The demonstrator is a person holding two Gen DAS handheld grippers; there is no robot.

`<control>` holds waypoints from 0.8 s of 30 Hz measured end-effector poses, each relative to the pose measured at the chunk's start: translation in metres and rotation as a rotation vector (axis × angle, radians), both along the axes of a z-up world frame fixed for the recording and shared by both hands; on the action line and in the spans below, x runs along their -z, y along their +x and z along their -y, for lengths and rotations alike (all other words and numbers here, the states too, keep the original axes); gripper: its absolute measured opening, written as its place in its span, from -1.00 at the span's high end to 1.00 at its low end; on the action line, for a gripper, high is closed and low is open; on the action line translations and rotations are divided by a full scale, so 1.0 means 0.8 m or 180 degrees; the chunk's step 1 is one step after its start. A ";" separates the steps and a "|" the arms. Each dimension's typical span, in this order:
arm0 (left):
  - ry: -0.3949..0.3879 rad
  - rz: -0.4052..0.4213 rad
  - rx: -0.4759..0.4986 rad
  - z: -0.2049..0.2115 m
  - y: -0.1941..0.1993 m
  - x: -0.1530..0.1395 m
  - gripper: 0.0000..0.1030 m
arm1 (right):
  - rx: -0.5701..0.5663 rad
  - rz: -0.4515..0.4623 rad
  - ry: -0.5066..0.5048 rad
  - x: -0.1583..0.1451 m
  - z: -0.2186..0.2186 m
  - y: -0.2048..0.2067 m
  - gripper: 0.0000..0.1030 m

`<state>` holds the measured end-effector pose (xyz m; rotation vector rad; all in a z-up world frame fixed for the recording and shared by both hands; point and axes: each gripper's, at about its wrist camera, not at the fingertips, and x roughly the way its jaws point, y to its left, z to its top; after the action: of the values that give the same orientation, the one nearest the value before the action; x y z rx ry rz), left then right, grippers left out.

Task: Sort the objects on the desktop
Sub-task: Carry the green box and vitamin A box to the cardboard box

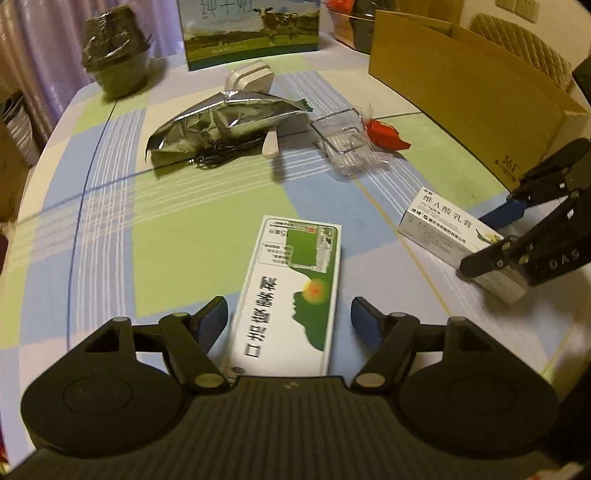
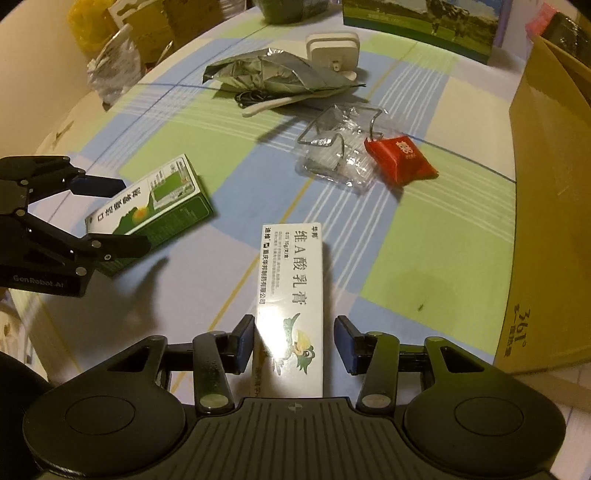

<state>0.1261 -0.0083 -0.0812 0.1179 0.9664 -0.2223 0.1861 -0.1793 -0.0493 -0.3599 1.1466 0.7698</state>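
Observation:
A green-and-white medicine box (image 1: 291, 295) lies flat on the checked tablecloth (image 1: 177, 236), between the fingers of my left gripper (image 1: 289, 317). That gripper is open, with a small gap on each side of the box. The right wrist view shows the same box (image 2: 155, 206) and left gripper (image 2: 110, 218) at the left. A narrow white ointment box (image 2: 291, 291) lies lengthwise between the fingers of my right gripper (image 2: 295, 343), which is open; its left pad (image 2: 245, 343) is close to the box and its right pad stands apart. From the left wrist, the white box (image 1: 439, 225) and right gripper (image 1: 496, 236) appear at the right.
A big open cardboard box (image 1: 461, 92) stands along the right side. Mid-table lie a crumpled foil bag (image 1: 221, 122), a white spoon (image 1: 271, 142), clear plastic packaging (image 1: 347, 144) and a red packet (image 1: 384, 134). A white charger (image 1: 251, 77), a milk carton (image 1: 251, 33) and a wrapped black pot (image 1: 118, 55) stand at the back.

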 end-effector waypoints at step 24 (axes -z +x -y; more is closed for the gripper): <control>0.0024 -0.0040 0.0131 0.002 0.016 0.007 -0.14 | -0.0013 0.0059 -0.0076 0.001 -0.011 0.002 0.29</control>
<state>0.1389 -0.0097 -0.0872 0.1434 0.9779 -0.2575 0.1878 -0.1705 -0.0502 -0.3888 1.1386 0.7556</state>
